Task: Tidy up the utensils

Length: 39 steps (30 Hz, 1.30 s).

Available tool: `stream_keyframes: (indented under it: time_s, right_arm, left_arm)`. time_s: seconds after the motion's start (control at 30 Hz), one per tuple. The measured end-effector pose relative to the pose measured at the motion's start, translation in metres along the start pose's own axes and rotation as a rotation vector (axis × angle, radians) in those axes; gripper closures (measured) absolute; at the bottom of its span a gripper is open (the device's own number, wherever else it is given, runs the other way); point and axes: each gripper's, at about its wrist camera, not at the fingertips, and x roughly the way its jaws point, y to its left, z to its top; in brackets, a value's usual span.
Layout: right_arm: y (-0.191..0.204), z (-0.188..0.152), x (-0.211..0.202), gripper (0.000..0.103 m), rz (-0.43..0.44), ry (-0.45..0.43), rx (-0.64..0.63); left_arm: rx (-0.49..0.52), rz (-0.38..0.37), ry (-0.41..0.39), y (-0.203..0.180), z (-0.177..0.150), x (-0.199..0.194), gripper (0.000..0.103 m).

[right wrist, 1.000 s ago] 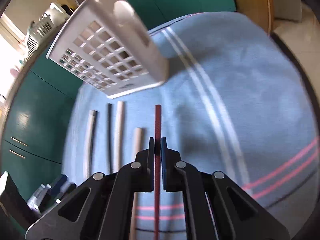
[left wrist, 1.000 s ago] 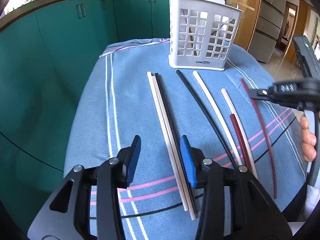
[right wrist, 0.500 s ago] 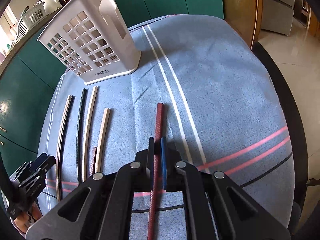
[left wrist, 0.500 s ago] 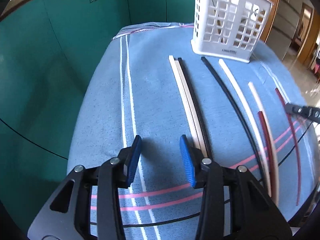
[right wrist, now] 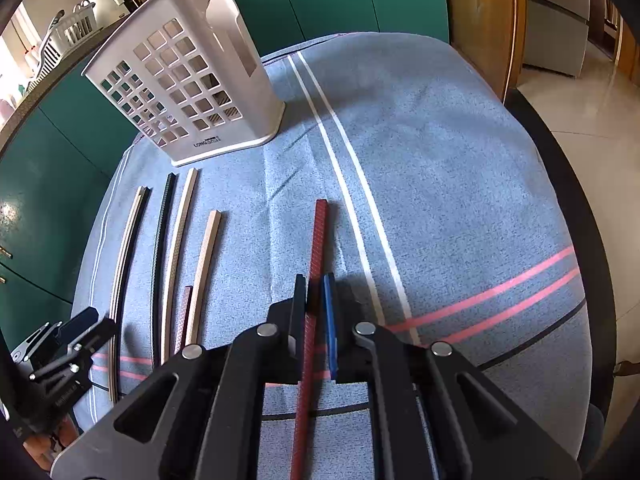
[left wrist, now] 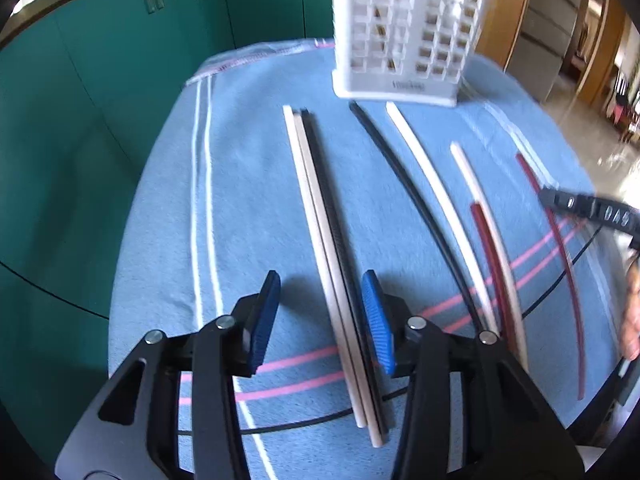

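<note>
Left wrist view: left gripper (left wrist: 322, 316) hovers with jaws apart astride the pale and black chopsticks (left wrist: 328, 264), short of the holder (left wrist: 408, 36); not gripping.

Right wrist view: right gripper (right wrist: 314, 316), jaws opening, red chopstick (right wrist: 316, 264) between them, lying on the desk (right wrist: 460, 184) right of the holder. Judged: regrip needed.

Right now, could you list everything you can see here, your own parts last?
Basket: one, white, slotted, upright at the cloth's far end.
Cream chopsticks: four, lying lengthwise on the cloth; two side by side against a black one.
Black chopsticks: two, one beside that cream pair, one alone.
Red chopsticks: two, one next to a cream one, one at the right.
Tablecloth: one, blue with white, pink and black stripes.
Cabinets: teal, behind the table.
Left gripper: black with blue pads, open over the cream-and-black trio.
Right gripper: jaws opening, red chopstick between them.
</note>
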Motion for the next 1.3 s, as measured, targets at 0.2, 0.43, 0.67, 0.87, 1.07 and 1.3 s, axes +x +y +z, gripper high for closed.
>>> stream_keyframes:
  time_s: [0.2, 0.43, 0.67, 0.87, 1.07, 1.3]
  right_arm:
    - [0.001, -0.001, 0.0, 0.09, 0.007, -0.01, -0.008]
    - [0.0, -0.002, -0.001, 0.089, 0.013, -0.012, -0.011]
    - [0.001, -0.002, -0.002, 0.089, 0.005, -0.013, -0.016]
    - [0.001, -0.005, -0.003, 0.088, 0.011, -0.012, -0.018]
    - [0.001, -0.005, -0.002, 0.083, 0.017, -0.012, -0.021]
    - [0.004, -0.005, -0.002, 0.079, 0.017, -0.012, -0.03]
  left_arm:
    - [0.023, 0.01, -0.004, -0.012, -0.001, -0.002, 0.086]
    - [-0.014, -0.044, -0.034, -0.005, 0.002, -0.021, 0.103]
    - [-0.045, -0.045, -0.108, 0.005, 0.006, -0.053, 0.103]
    - [-0.129, -0.004, -0.047, 0.029, 0.005, -0.033, 0.102]
    - [-0.148, -0.029, -0.012, 0.033, 0.008, -0.016, 0.087]
    - [-0.089, -0.039, 0.012, 0.017, 0.015, 0.008, 0.085]
